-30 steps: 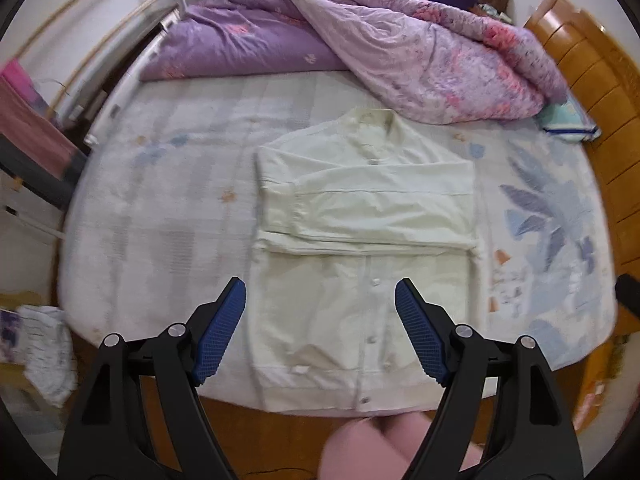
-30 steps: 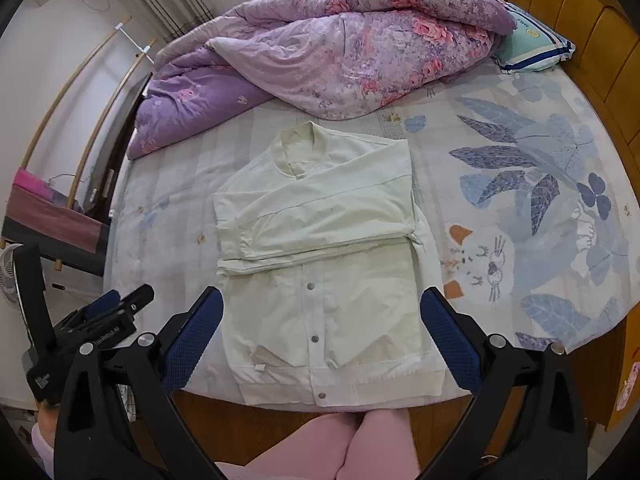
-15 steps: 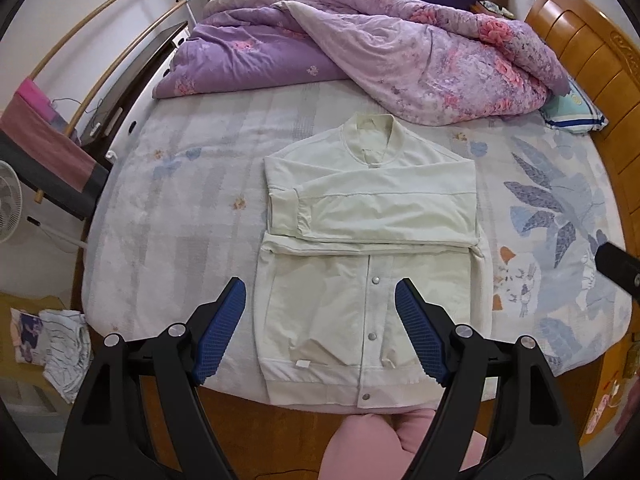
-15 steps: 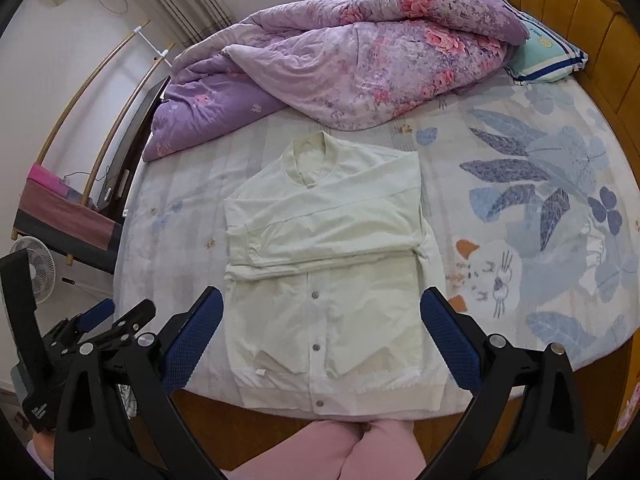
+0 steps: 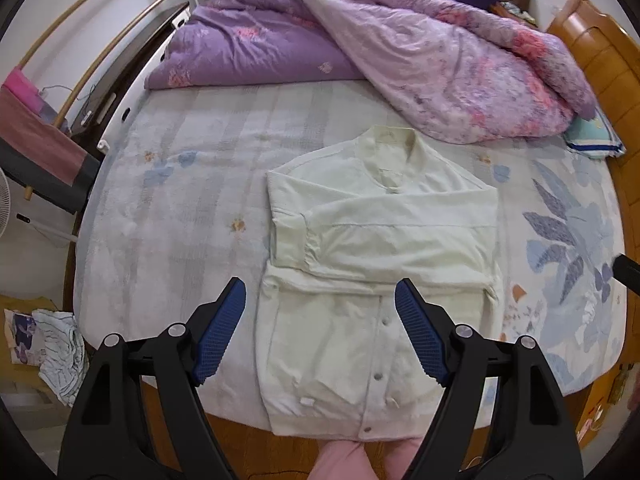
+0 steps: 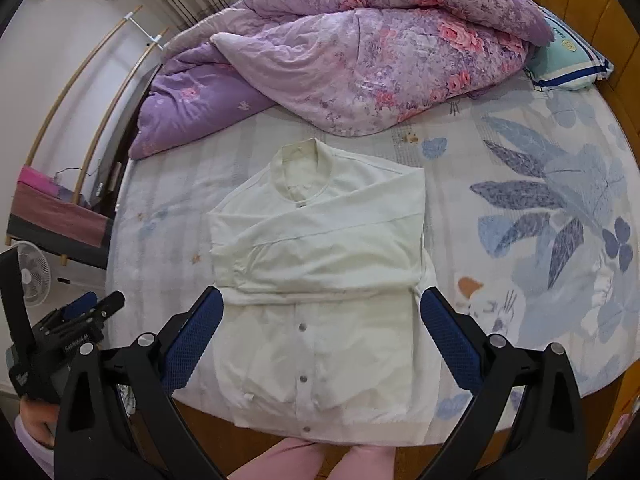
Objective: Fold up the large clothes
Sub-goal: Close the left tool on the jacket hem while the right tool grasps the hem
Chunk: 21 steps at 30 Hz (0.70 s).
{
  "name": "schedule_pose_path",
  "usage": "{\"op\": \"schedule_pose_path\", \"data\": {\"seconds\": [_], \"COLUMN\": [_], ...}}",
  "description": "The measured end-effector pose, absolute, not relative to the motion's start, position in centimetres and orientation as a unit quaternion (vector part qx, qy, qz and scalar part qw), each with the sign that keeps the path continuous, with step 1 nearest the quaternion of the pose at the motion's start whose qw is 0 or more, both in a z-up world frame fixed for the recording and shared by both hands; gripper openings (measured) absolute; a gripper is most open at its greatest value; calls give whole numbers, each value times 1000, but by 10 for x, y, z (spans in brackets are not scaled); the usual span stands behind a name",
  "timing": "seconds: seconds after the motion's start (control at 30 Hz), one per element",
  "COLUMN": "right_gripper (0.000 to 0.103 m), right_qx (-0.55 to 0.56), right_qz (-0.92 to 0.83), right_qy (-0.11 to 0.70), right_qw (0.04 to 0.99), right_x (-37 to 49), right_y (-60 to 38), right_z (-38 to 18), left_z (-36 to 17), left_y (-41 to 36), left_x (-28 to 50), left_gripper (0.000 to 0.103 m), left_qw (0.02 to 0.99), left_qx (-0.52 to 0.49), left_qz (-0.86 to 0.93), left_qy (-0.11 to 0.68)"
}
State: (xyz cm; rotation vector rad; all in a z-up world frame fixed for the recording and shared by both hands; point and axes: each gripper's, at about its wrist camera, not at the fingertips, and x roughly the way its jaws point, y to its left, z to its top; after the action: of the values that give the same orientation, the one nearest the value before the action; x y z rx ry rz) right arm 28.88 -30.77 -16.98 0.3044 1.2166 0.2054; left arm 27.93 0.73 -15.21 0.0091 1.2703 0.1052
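Observation:
A pale cream jacket (image 5: 380,260) lies flat on the bed, collar toward the far side and snap-button front up. Both sleeves are folded across its chest, and its hem reaches the bed's near edge. My left gripper (image 5: 320,286) hovers open above the jacket's lower left part, with nothing between its blue pads. The same jacket (image 6: 320,248) fills the middle of the right wrist view. My right gripper (image 6: 321,292) stands open above the lower half, holding nothing. The left gripper (image 6: 92,308) also shows at that view's left edge.
A crumpled purple floral quilt (image 5: 400,48) covers the far side of the bed. A pillow (image 6: 568,64) lies by the wooden headboard (image 5: 600,60) on the right. A fan (image 6: 32,276) and a clothes pile (image 5: 56,352) are on the floor at left. Pink trouser legs (image 6: 312,460) stand at the bed's near edge.
Both grippers have shifted sideways over the bed's near edge and kept their jaws wide. The jacket lies as before.

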Motion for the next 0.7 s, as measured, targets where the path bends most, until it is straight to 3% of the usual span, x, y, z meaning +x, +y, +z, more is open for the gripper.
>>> {"op": "schedule_pose_path", "data": {"seconds": [0.4,0.7], "right_gripper": [95,95], "right_qx": [161,134], "right_qz": [64,39], "right_qy": [611,677], "right_qw": [773,723], "right_x": [415,497], "right_y": [-312,-316], "right_z": [-234,-328], "left_z": [-239,-358], "left_y": [70,101], "left_x": [423,507], "left_gripper": [78,78], "left_qw": [760,698], "left_qx": [5,-43], "left_qz": [45,16], "left_qy": [648,714]}}
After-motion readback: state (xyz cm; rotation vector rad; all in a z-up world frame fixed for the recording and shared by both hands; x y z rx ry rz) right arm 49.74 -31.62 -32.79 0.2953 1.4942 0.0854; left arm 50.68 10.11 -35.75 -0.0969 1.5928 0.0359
